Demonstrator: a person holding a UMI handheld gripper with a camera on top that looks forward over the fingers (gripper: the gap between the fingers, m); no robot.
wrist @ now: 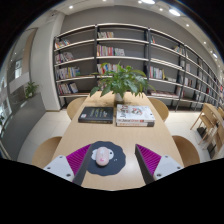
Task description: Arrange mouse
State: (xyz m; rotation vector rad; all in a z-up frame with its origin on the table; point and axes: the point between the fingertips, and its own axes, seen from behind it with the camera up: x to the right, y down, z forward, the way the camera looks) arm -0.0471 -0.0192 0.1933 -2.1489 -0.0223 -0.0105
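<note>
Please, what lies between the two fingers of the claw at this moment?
In the gripper view, a pale mouse lies on a round dark mouse pad on the wooden table, between the open claw fingers, with gaps either side.

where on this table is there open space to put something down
Bare wood lies on the table either side of the dark round mat holding the mouse, and between mat and books. The far end is crowded: dark book, stacked books, plant.
</note>
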